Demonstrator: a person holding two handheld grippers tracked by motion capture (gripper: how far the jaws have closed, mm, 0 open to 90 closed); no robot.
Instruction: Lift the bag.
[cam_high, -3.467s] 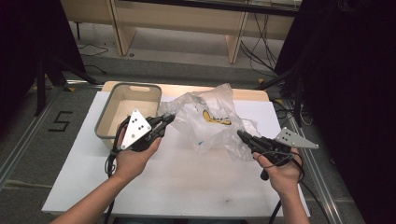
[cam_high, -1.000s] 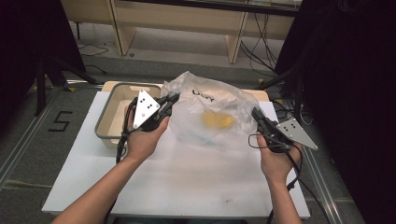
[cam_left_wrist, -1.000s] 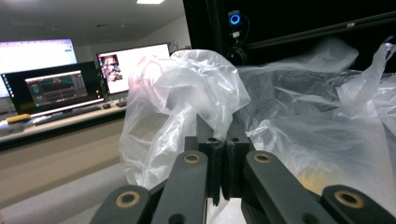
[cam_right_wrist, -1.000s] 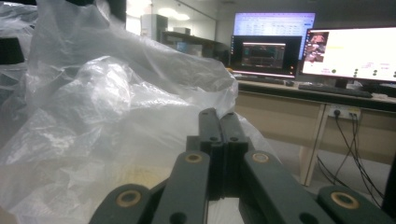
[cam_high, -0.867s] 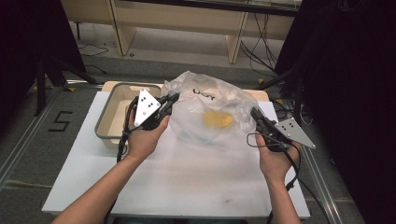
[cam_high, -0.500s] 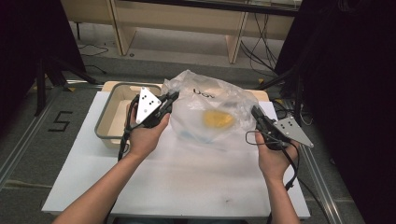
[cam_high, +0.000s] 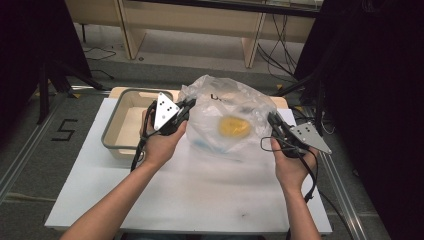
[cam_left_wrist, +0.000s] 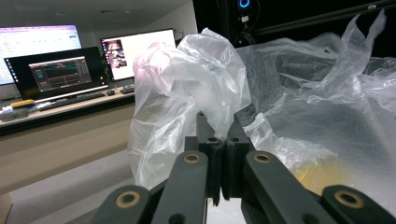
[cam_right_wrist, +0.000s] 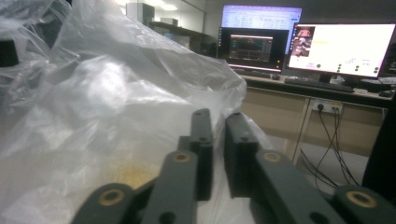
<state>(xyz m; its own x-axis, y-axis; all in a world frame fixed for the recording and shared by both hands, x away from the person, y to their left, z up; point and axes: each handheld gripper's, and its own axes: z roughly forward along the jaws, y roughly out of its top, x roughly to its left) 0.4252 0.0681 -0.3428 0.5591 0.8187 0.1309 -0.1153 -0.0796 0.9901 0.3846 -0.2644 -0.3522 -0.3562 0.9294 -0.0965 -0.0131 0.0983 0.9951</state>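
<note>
We lift a flimsy, slippery plastic bag (cam_high: 227, 117) by its edges: left gripper (cam_left_wrist: 223, 140) pinching film tight, right gripper (cam_right_wrist: 217, 135) nearly closed on the opposite side.

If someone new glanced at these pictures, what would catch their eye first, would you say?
Most striking is the big clear plastic bag held up over the middle of the white table, with something yellow showing through it. The left gripper is shut on a bunch of its film, and the right gripper meets its other side. A grey bin sits at the left.
</note>
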